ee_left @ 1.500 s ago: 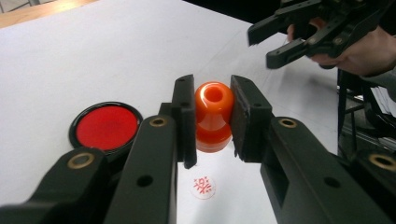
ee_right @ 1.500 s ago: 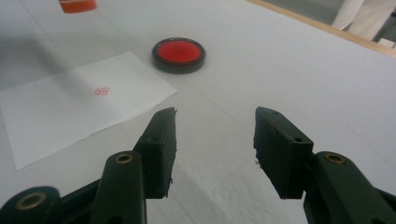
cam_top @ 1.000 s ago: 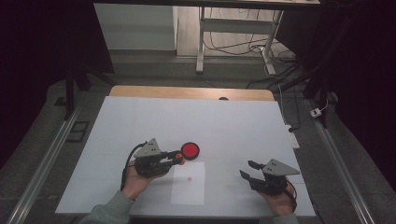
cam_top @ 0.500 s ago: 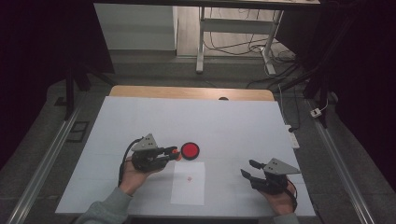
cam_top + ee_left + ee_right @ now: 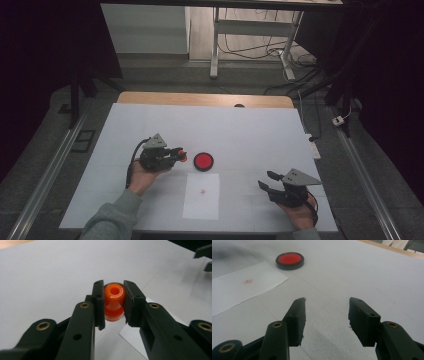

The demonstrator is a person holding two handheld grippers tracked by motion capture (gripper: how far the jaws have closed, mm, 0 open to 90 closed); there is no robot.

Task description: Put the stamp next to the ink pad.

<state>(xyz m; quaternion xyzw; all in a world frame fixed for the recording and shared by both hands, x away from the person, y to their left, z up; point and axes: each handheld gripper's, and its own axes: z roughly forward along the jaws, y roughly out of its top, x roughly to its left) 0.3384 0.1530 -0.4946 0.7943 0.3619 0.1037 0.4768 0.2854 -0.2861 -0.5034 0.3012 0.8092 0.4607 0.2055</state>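
My left gripper (image 5: 179, 155) is shut on a small orange knob-shaped piece (image 5: 183, 155), lying level just left of a round red pad with a black rim (image 5: 203, 161). In the left gripper view the orange piece (image 5: 114, 300) is pressed between both pads (image 5: 99, 303). A white paper sheet (image 5: 202, 196) with a small red mark (image 5: 203, 191) lies in front of the pad. My right gripper (image 5: 265, 180) rests near the table's front right, open with nothing between its jaws. The right gripper view looks past the right gripper (image 5: 327, 315) to the pad (image 5: 289, 260) and the sheet (image 5: 242, 290).
The white table (image 5: 250, 135) has a wooden strip (image 5: 205, 99) along its far edge. Metal rails (image 5: 45, 175) run along both sides. A desk frame and cables (image 5: 250, 45) stand on the floor behind the table.
My left gripper with the orange piece has drawn back to the left and a little farther up the table, away from the red pad. The right gripper has stayed put.
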